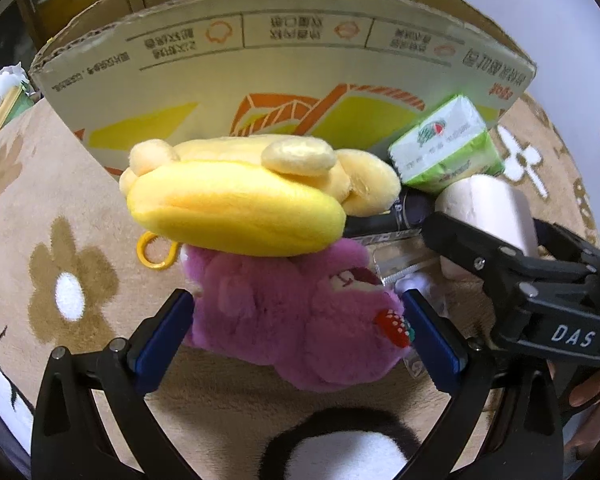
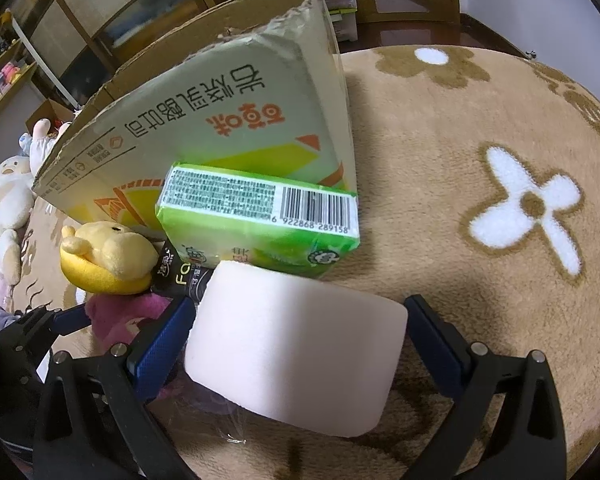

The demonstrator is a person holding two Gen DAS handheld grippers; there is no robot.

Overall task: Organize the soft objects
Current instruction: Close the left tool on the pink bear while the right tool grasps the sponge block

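A purple plush bear (image 1: 296, 316) lies on the beige flowered rug (image 1: 44, 184), between the blue pads of my left gripper (image 1: 300, 320), which touch both its sides. A yellow plush toy (image 1: 244, 196) rests on top of it. My right gripper (image 2: 300, 332) straddles a white toilet paper roll (image 2: 296, 348); the left pad touches it, the right pad stands slightly apart. A green tissue pack (image 2: 260, 220) leans against the cardboard box (image 2: 220, 120) behind the roll. The right gripper (image 1: 456, 240) and roll (image 1: 488, 208) also show in the left wrist view.
The open cardboard box (image 1: 284, 80) stands on the rug just behind the toys. A black packet (image 2: 184, 276) lies between the plush toys and the roll. More plush toys (image 2: 8, 188) sit at the far left. Wooden shelves (image 2: 100, 8) are beyond.
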